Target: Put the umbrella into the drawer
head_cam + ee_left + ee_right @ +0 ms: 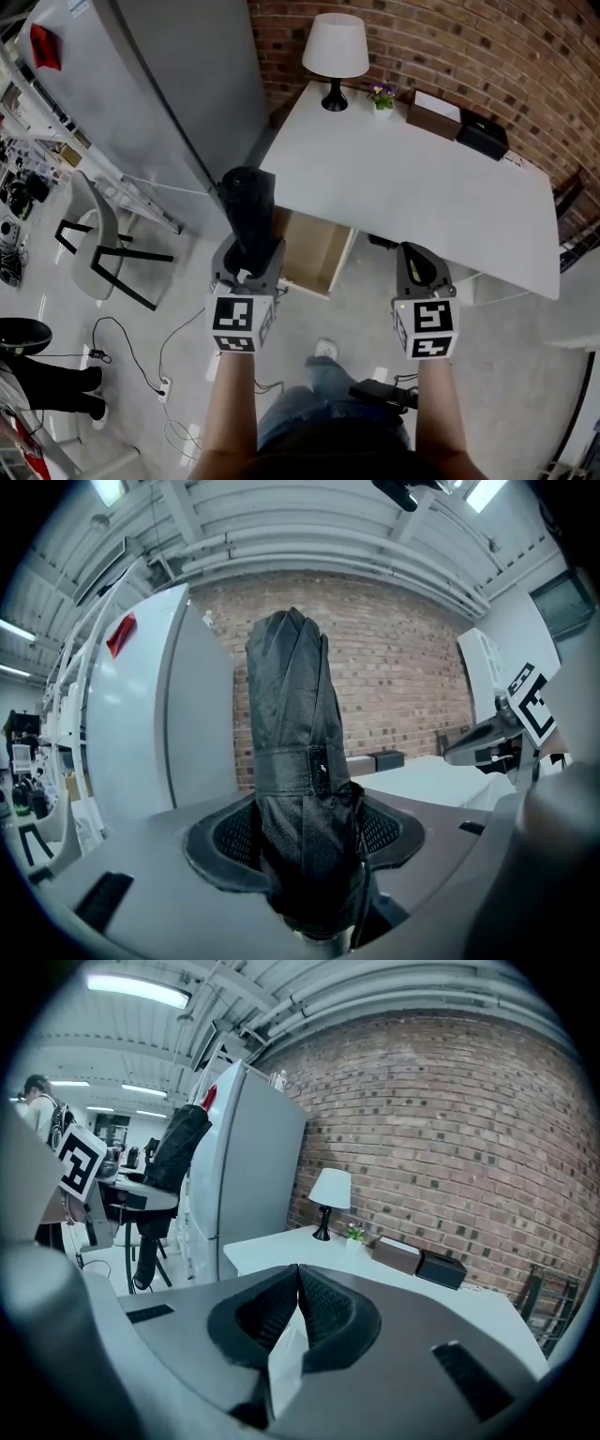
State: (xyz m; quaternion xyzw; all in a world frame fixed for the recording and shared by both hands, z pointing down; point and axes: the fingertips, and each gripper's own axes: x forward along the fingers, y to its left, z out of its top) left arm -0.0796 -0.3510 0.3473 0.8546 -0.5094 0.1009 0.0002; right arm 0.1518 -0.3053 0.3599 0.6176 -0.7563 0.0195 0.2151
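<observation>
Left gripper view: the left tongs [305,834] clamp their ribbed black pads on the umbrella [292,752], a folded bundle of creased black fabric with a strap round its middle, standing upright. In the head view it is just left of the open wooden drawer [314,251], which juts from under the smooth white surface [422,192]. The right tongs [418,267], tips pressed together on nothing, hang right of the drawer. Beyond the drawer, a white-shaded lamp [336,52], a small potted plant [382,97] and a black box [483,137] stand by the brick wall [450,37].
</observation>
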